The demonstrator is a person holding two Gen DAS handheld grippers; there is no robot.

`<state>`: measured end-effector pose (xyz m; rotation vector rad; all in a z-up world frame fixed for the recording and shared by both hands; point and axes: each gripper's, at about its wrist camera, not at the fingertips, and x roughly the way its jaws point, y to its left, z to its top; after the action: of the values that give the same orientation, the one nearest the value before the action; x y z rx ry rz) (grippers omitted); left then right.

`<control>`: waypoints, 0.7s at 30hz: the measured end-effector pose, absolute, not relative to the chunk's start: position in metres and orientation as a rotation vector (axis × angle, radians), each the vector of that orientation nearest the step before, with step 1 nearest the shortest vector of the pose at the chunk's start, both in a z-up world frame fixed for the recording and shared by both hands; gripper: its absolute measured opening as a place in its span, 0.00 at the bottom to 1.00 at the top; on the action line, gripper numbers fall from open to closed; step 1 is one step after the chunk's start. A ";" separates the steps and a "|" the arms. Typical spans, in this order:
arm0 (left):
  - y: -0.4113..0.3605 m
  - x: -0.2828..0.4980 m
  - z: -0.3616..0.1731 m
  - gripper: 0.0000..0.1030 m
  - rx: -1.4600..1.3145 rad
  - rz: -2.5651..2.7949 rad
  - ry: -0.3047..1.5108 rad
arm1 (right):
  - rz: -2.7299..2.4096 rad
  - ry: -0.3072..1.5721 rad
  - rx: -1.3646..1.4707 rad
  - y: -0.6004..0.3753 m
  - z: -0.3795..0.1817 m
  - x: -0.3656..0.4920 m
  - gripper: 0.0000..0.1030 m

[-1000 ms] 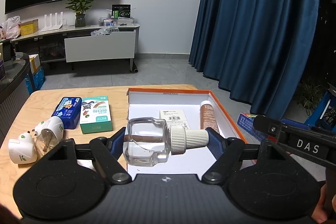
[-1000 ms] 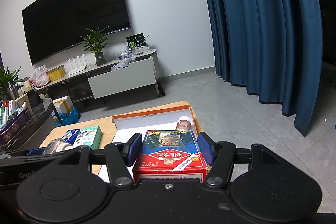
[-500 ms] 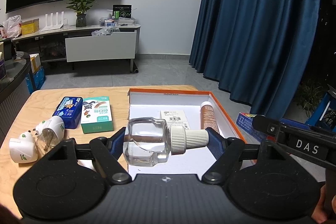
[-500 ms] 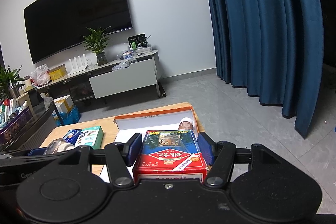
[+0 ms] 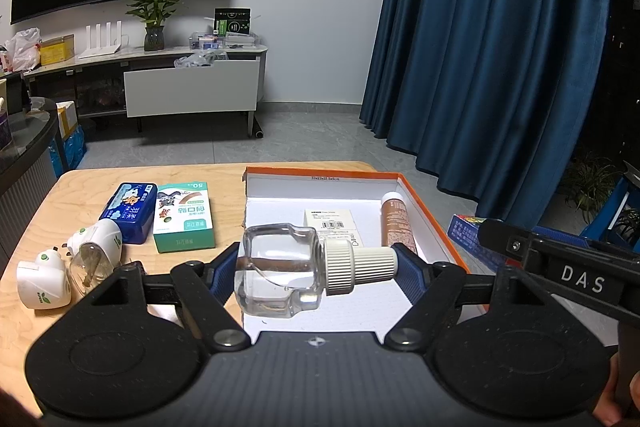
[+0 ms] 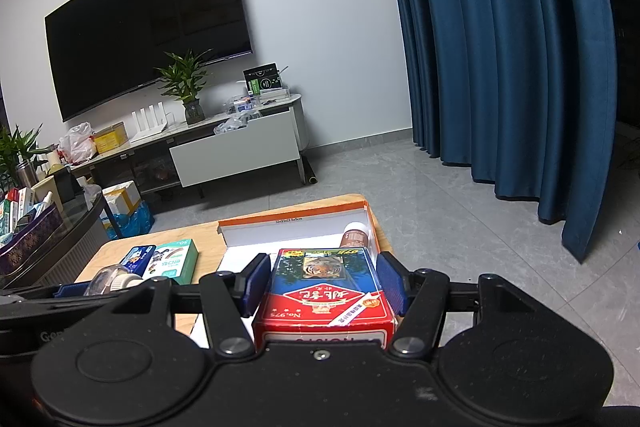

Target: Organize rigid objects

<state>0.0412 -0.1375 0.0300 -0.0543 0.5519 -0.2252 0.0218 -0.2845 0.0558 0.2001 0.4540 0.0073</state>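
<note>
Left gripper (image 5: 318, 265) clamps the clear bottle (image 5: 280, 273) sideways and right gripper (image 6: 320, 285) holds the red card box (image 6: 322, 293), both likely bound for the orange-rimmed tray (image 5: 424, 203) at frame centre

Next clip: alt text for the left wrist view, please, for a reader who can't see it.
The left gripper clamps a clear bottle sideways, white cap pointing right, above an open orange-edged box holding a brown bottle and a label card. On the wooden table to the left lie two small cartons and two white plug-in units.
</note>
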 end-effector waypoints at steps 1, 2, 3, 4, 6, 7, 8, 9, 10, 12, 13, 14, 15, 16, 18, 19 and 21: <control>-0.137 0.041 0.030 0.77 -0.055 -0.226 0.552 | 0.008 0.455 0.201 -0.285 0.056 0.022 0.69; -0.137 0.041 0.030 0.77 -0.054 -0.225 0.552 | 0.008 0.455 0.202 -0.284 0.056 0.022 0.69; -0.137 0.041 0.030 0.77 -0.054 -0.225 0.552 | 0.006 0.455 0.201 -0.285 0.056 0.022 0.69; -0.137 0.041 0.030 0.77 -0.055 -0.226 0.552 | 0.007 0.455 0.200 -0.285 0.056 0.022 0.69; -0.138 0.041 0.030 0.77 -0.058 -0.226 0.553 | 0.007 0.454 0.202 -0.285 0.056 0.022 0.69; -0.138 0.041 0.030 0.77 -0.059 -0.225 0.553 | 0.008 0.454 0.202 -0.285 0.056 0.022 0.69; -0.137 0.041 0.029 0.77 -0.059 -0.226 0.554 | 0.008 0.455 0.201 -0.285 0.056 0.022 0.69; -0.137 0.041 0.029 0.77 -0.061 -0.225 0.555 | 0.008 0.455 0.200 -0.285 0.056 0.022 0.69; -0.137 0.042 0.028 0.77 -0.061 -0.225 0.556 | 0.008 0.454 0.200 -0.286 0.056 0.022 0.69; -0.137 0.041 0.028 0.77 -0.061 -0.226 0.556 | 0.007 0.455 0.200 -0.285 0.056 0.022 0.69; -0.137 0.042 0.028 0.77 -0.062 -0.225 0.555 | 0.007 0.455 0.200 -0.286 0.056 0.022 0.69; -0.137 0.042 0.028 0.77 -0.062 -0.225 0.556 | 0.008 0.455 0.201 -0.285 0.056 0.022 0.69; -0.137 0.042 0.028 0.77 -0.062 -0.226 0.556 | 0.007 0.455 0.201 -0.285 0.056 0.022 0.69; -0.137 0.042 0.028 0.77 -0.062 -0.226 0.556 | 0.007 0.455 0.200 -0.286 0.056 0.022 0.69; -0.138 0.042 0.028 0.77 -0.063 -0.226 0.557 | 0.008 0.455 0.201 -0.286 0.056 0.022 0.69; -0.138 0.042 0.028 0.77 -0.062 -0.226 0.557 | 0.008 0.455 0.201 -0.286 0.056 0.022 0.69; -0.137 0.042 0.028 0.77 -0.064 -0.226 0.557 | 0.008 0.455 0.200 -0.286 0.056 0.023 0.69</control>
<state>0.0417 -0.1372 0.0277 -0.0638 0.5573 -0.2261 0.0226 -0.2858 0.0556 0.1995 0.4549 0.0082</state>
